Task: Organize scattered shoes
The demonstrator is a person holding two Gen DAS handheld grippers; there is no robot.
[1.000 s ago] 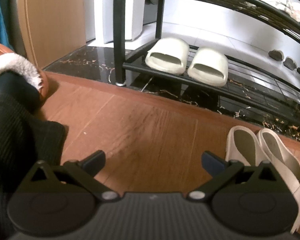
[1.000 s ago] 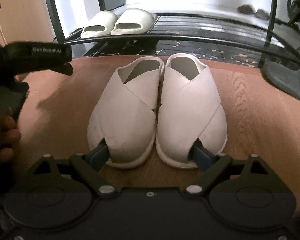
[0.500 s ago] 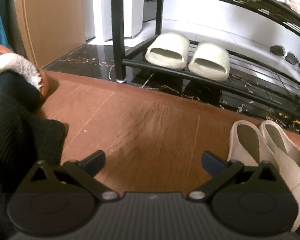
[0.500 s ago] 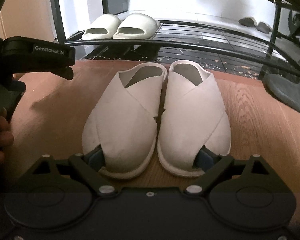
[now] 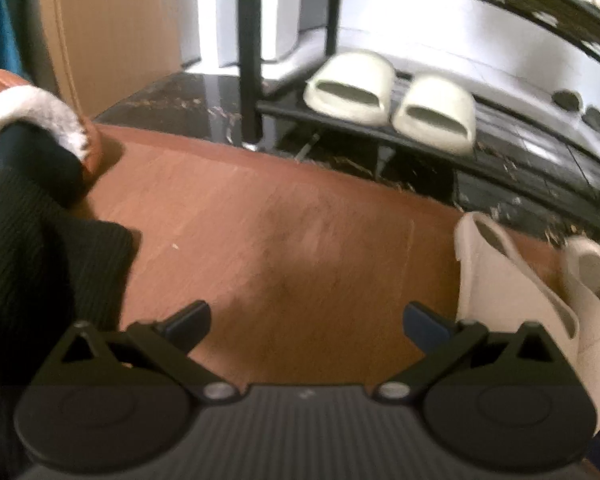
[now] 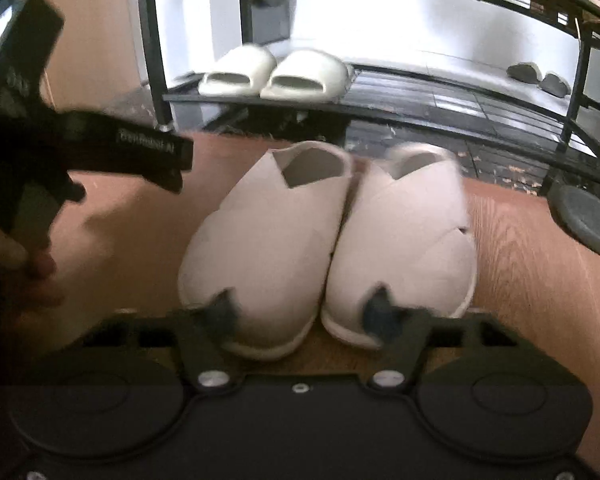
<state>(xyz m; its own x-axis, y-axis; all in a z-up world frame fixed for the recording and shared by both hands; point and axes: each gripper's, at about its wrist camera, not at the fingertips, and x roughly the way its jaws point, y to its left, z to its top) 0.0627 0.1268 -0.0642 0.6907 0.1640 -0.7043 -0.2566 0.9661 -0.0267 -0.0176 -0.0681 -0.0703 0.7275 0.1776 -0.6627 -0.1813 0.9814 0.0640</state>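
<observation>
While both white slippers (image 6: 328, 248) on the wooden floor (image 6: 540, 264), just before the shoe rack (image 6: 420, 100), are pinched together by their toes, one could be dropped if caught by only a single pad. The right gripper (image 6: 300, 314) is seen closing, narrowed against both toes. The left gripper (image 5: 306, 322) is held wide, with nothing in it.
</observation>
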